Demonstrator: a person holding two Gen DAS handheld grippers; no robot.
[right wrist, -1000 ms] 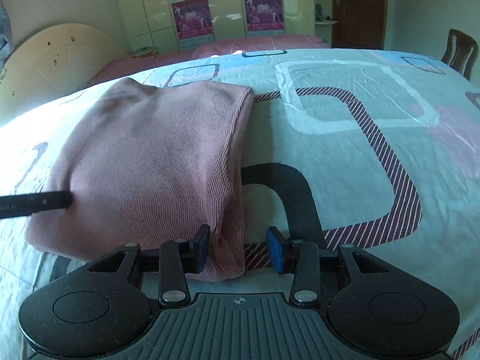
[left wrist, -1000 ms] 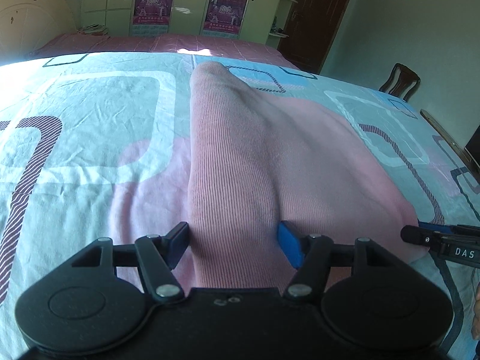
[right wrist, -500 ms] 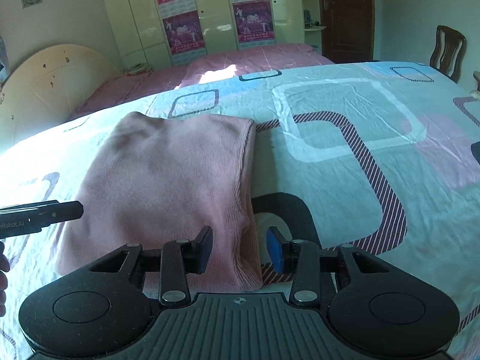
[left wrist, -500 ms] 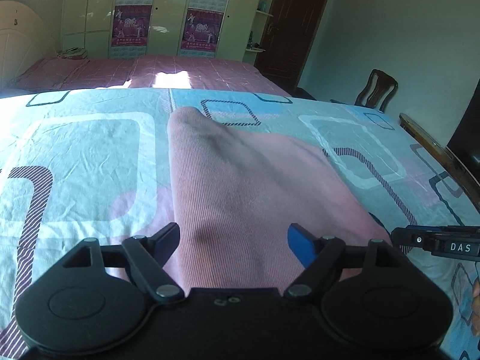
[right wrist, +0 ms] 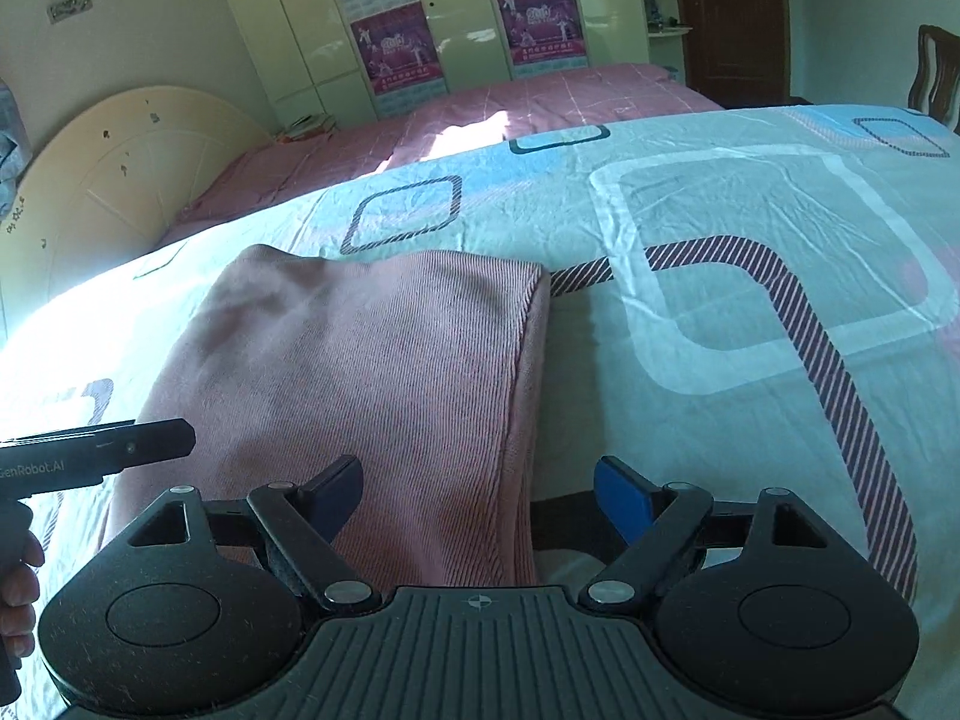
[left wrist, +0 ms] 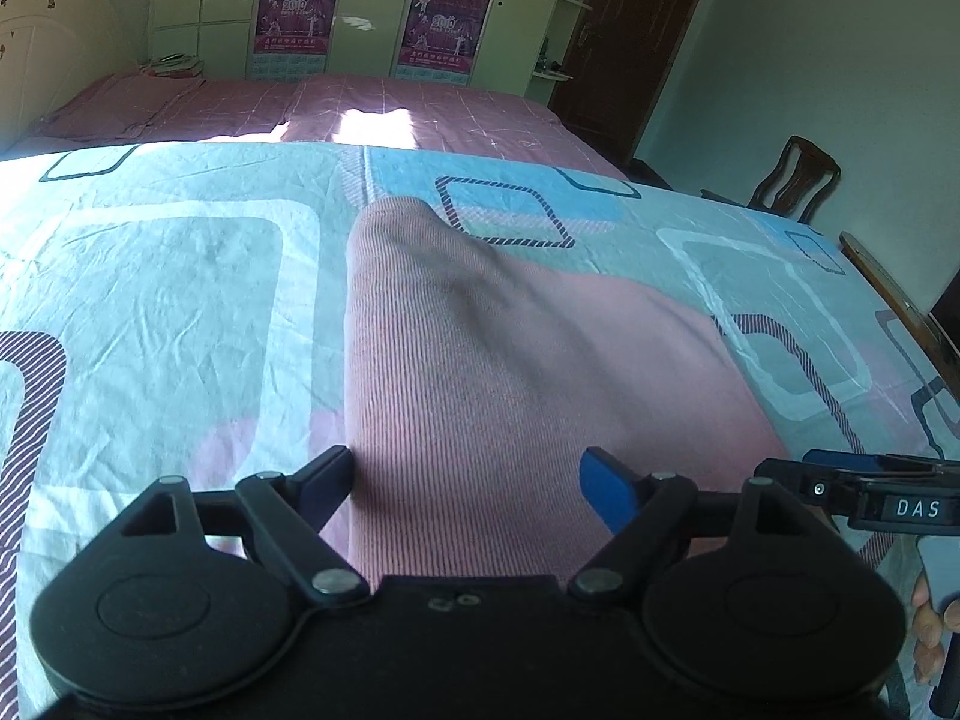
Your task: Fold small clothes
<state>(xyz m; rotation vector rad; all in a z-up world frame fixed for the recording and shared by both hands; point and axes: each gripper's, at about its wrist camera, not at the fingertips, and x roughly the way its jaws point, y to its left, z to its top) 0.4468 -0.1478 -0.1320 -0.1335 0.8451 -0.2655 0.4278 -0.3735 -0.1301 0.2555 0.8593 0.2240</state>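
A pink ribbed garment (left wrist: 516, 396) lies folded on the patterned bedsheet (left wrist: 180, 300). My left gripper (left wrist: 468, 486) hovers over its near left part, open, with the cloth under the gap and neither pad pressing it. In the right wrist view the garment (right wrist: 372, 372) shows its folded right edge. My right gripper (right wrist: 480, 498) is at its near right corner. Its jaws are opening, with the edge between them and the pads clear of it. Each view shows the other gripper's tip: the right one (left wrist: 870, 492) and the left one (right wrist: 120, 447).
A second bed with a pink cover (left wrist: 336, 108) lies beyond the sheet's far edge. Behind it stands a wardrobe with posters (right wrist: 456, 18). A wooden chair (left wrist: 792, 180) and a dark door (left wrist: 630, 42) are at the right. A cream headboard (right wrist: 120, 180) leans at the left. A hand (right wrist: 18, 576) holds the left gripper.
Both grippers have drawn back toward the near edge. The right jaws spread wide and let go of the garment's corner. The left jaws widened a little.
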